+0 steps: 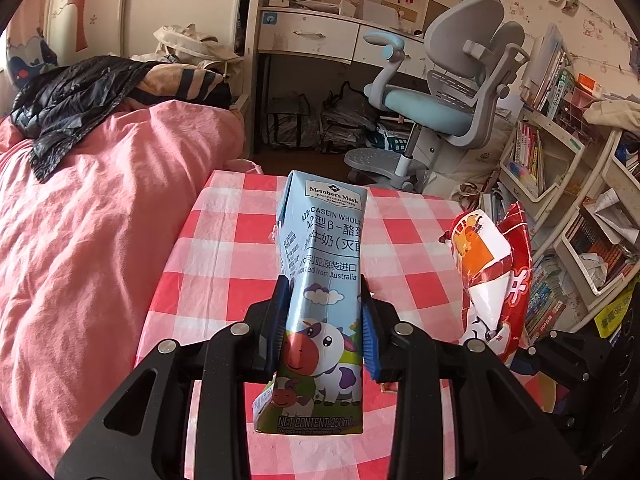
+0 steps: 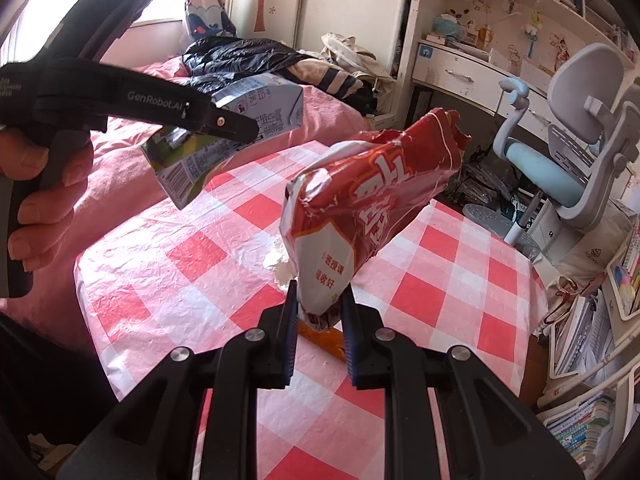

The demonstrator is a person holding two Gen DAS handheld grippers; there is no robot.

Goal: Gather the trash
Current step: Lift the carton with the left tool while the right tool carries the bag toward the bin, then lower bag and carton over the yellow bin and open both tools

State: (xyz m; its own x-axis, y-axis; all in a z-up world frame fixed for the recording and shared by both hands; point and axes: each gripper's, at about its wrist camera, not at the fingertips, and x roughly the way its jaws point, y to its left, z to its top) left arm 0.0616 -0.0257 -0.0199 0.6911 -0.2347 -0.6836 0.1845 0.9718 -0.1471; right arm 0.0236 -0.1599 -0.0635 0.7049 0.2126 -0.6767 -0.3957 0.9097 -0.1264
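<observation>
Left gripper: its two blue pads press on both sides of a milk carton; the jaws are narrow and closed on it.
Milk carton: lifted above the table, apart from the cloth, tilted, its top pointing away from the camera.
Right gripper: jaws almost closed, pinching the lower end of a red snack bag.
Red snack bag: held in the air above the table, torn open end pointing up and away.
Table: covered with a red and white checked cloth; a small white crumpled thing lies behind the bag, an orange piece lies under the right fingers.
Around: pink bed just beside the table at the left, grey-blue chair behind it, bookshelves at the right.
Person's hand: holds the handle of the left gripper.
</observation>
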